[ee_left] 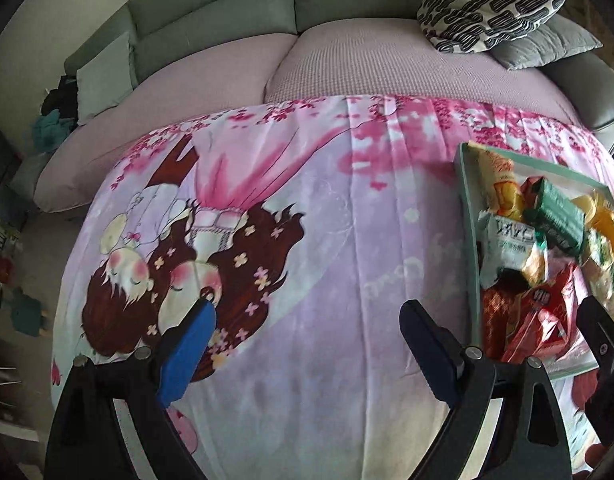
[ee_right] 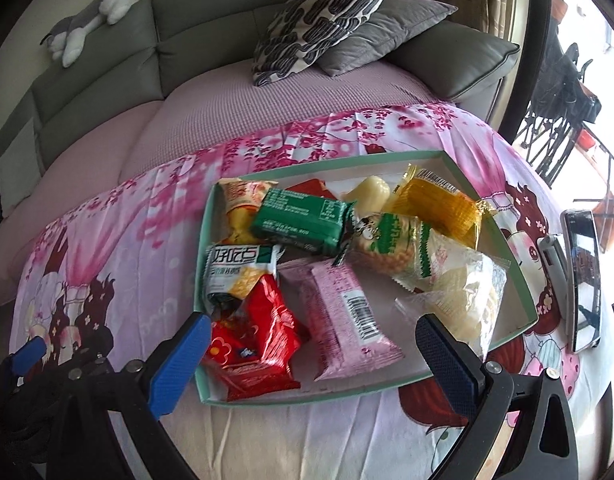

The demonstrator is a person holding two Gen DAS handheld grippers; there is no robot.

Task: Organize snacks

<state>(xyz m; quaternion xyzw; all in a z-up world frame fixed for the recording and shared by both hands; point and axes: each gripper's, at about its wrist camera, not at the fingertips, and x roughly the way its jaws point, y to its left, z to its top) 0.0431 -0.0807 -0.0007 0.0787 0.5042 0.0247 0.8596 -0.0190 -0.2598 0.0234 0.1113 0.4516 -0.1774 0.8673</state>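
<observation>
- Two hand-held grippers show, both with jaws spread wide and nothing between the blue pads: the left gripper (ee_left: 307,320) hangs over bare printed cloth, and the right gripper (ee_right: 313,336) hangs over the near end of the tray (ee_right: 519,264).
- The right gripper's pads sit above the tray's near corners; whether they touch the red packet (ee_right: 255,344) or the clear bag (ee_right: 463,300) cannot be told.
- The snacks lie piled in the shallow pale-green tray: a green packet (ee_right: 303,220), a pink packet (ee_right: 343,316), a yellow packet (ee_right: 439,204), a white-and-green pouch (ee_right: 239,268) and a bag of round puffs (ee_right: 391,248), overlapping one another.
- From the left wrist the tray (ee_left: 469,216) lies to the right of the left gripper, apart from it.
- The tray rests on a pink cartoon-print cloth (ee_right: 155,236) spread in front of a green-grey sofa (ee_right: 103,76) with a mauve seat cover.
- A patterned cushion (ee_right: 323,16) leans on a grey cushion (ee_right: 387,32); a plush toy (ee_right: 91,12) lies on the sofa back.
- A phone (ee_right: 585,276) lies on the cloth right of the tray.
- Packet lettering is mostly too blurred to read, and the tray's far right corner is cut off in the left wrist view.
</observation>
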